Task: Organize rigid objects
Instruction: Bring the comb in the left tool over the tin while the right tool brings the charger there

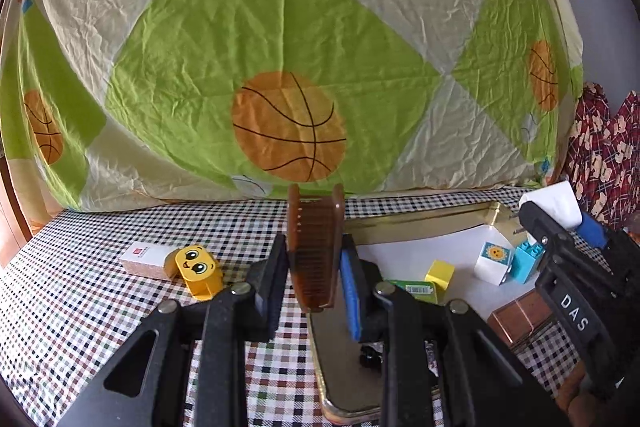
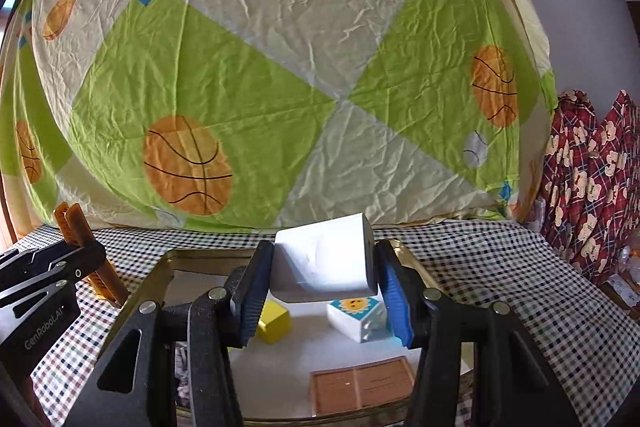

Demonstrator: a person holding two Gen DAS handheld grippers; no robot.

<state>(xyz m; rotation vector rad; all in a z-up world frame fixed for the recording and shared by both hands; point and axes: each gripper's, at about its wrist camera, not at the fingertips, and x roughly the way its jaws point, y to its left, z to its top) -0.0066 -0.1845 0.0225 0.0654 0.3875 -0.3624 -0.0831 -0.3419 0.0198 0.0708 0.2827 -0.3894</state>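
My fingers [image 1: 352, 291] wore ribbed blue rubber pads; the comb [image 1: 314, 251] looked translucent amber plastic — glossy. The tray [image 2: 168, 263] gleamed brassy metal; the checked cloth [image 1: 80, 307] lay matt.

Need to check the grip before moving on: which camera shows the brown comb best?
The left wrist view: the brown comb stands centred between the left tongs, teeth visible. The right wrist view shows it only small at the left edge, partly hidden.

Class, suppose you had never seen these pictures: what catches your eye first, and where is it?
The huge basketball-print sheet fills the background behind the table. In front, the left gripper clamps a brown comb upright, while the right gripper holds a white block above the gold-rimmed tray.
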